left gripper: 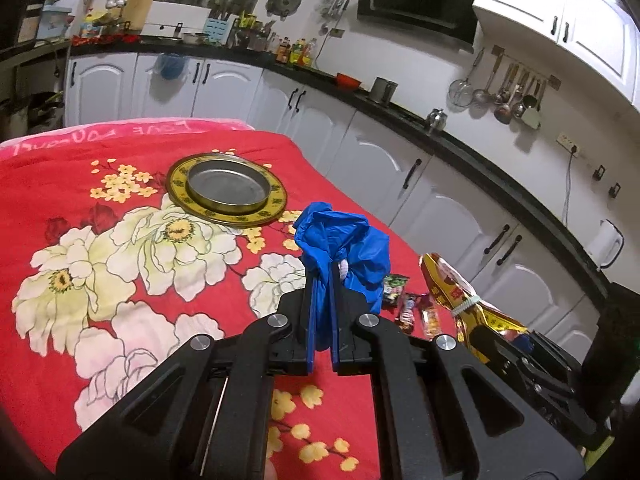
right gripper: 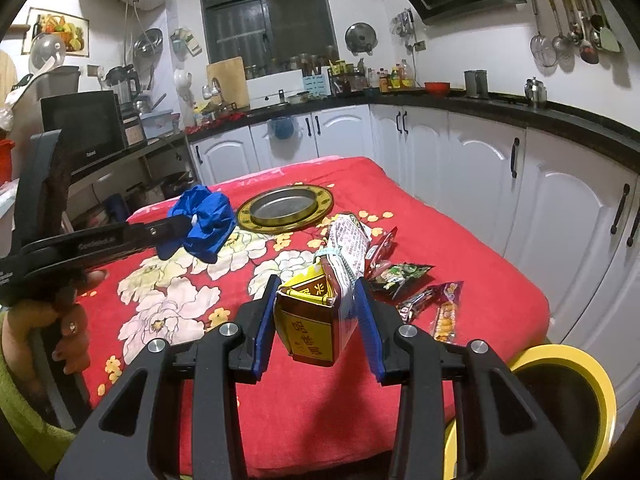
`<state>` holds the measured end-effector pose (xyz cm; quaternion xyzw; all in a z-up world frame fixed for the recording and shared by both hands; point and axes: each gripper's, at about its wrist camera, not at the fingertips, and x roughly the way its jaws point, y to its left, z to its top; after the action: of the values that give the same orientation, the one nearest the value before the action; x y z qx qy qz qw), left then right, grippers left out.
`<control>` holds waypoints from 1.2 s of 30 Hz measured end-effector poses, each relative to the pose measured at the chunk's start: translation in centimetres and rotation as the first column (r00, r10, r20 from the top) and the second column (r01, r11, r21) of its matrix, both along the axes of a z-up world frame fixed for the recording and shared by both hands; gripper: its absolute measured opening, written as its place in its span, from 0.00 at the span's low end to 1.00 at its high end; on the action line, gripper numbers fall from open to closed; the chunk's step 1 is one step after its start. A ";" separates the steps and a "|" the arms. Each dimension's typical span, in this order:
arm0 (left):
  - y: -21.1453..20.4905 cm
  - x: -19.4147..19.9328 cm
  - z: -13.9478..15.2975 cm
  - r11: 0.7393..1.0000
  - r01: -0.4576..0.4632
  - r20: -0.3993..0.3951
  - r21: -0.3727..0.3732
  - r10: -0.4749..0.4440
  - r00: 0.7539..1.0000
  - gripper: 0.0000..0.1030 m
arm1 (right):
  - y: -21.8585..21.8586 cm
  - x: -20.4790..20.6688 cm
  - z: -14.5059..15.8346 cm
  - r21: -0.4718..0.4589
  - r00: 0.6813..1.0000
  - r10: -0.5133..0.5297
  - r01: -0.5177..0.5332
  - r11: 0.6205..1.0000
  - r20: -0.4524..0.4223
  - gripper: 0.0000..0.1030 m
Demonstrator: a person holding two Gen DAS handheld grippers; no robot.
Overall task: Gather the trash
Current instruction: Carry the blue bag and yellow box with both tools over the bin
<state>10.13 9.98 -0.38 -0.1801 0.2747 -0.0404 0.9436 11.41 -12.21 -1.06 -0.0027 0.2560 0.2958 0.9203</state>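
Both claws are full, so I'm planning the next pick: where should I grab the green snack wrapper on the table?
Grip the green snack wrapper across its crimped right tip, which points away from the neighbouring wrappers. Come from above: it lies flat on the red tablecloth.

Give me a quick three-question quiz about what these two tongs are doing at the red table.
1. True or false: the left tongs are shut on a blue plastic bag.
2. What do the right tongs hold: A) a spoon, B) a yellow snack bag tied with a band, C) a cup?
3. Fill in: the round metal tin sits on a ___ plate.

Key: 1 true; 2 B; 3 yellow-rimmed.
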 end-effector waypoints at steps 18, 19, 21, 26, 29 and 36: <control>-3.6 -1.7 2.2 0.996 0.085 0.074 -0.001 -0.084 0.994 0.02 | -3.9 -1.8 1.4 0.029 0.997 -0.068 0.066 0.997 0.044 0.35; -3.7 -1.7 2.3 0.996 0.087 0.077 -0.001 -0.087 0.993 0.02 | -4.1 -1.9 1.4 0.030 0.996 -0.073 0.072 0.997 0.043 0.35; -4.0 -1.6 2.4 0.996 0.093 0.080 -0.005 -0.092 0.993 0.02 | -4.7 -2.0 1.4 0.033 0.995 -0.084 0.083 0.996 0.044 0.35; -5.1 -1.5 2.6 0.993 0.116 0.085 -0.009 -0.115 0.990 0.02 | -6.1 -2.4 1.4 0.041 0.993 -0.110 0.108 0.993 0.046 0.35; -5.8 -1.4 2.6 0.991 0.135 0.084 -0.018 -0.133 0.988 0.02 | -6.9 -2.6 1.4 0.044 0.991 -0.127 0.124 0.991 0.048 0.35; -8.1 -0.9 2.6 0.982 0.186 0.087 -0.012 -0.185 0.979 0.02 | -9.2 -3.0 1.1 0.047 0.985 -0.168 0.166 0.985 0.044 0.35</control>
<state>9.20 1.88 2.26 -0.1613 0.2491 -0.1388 0.9448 8.45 -21.38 0.02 0.0315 0.2267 0.2228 0.9476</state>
